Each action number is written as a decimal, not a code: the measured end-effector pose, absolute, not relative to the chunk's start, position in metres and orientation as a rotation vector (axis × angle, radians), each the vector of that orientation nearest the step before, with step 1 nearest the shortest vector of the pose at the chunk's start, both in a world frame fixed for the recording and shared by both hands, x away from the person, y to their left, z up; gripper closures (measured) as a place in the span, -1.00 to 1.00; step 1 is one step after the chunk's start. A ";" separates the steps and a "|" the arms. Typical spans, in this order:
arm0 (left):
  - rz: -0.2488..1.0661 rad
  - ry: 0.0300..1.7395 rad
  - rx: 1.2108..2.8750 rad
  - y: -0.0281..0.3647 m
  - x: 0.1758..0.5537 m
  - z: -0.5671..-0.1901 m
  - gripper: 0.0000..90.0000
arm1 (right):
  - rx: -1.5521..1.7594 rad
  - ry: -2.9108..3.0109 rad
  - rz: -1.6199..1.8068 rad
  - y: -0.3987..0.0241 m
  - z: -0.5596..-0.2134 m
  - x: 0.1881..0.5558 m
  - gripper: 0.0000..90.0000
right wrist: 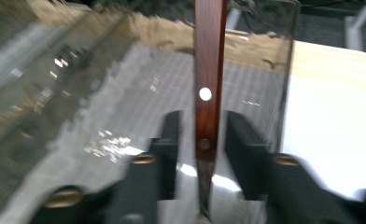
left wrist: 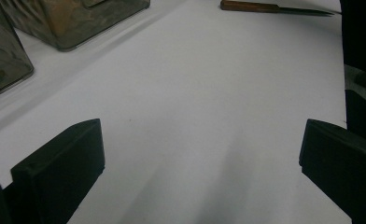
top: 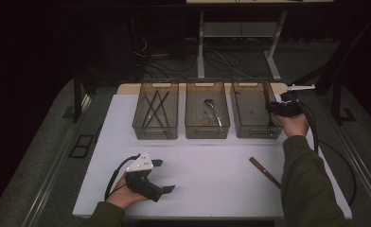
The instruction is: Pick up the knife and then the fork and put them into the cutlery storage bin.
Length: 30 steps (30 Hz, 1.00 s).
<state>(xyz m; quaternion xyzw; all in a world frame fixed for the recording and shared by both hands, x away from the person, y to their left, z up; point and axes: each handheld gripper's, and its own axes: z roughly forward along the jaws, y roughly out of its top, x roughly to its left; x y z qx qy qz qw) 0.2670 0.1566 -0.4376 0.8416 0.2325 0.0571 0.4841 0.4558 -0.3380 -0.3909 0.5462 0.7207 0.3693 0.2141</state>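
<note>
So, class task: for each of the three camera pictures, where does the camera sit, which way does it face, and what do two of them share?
High view: above the person's side, facing forward and down on the white table and three clear plastic bins; both forearms and tongs show.
Left gripper view: on the left tongs, facing across the table; its open black jaws show.
Right gripper view: on the right tongs, facing into the right-hand clear plastic bin; jaws flank a wooden-handled knife without pressing it.
Shared: the high and left gripper views show another wooden-handled knife on the table.
</note>
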 end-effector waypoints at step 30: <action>0.154 0.587 2.050 0.161 0.267 -0.438 -1.00 | 1.345 2.075 1.286 -0.341 -0.371 0.363 -0.30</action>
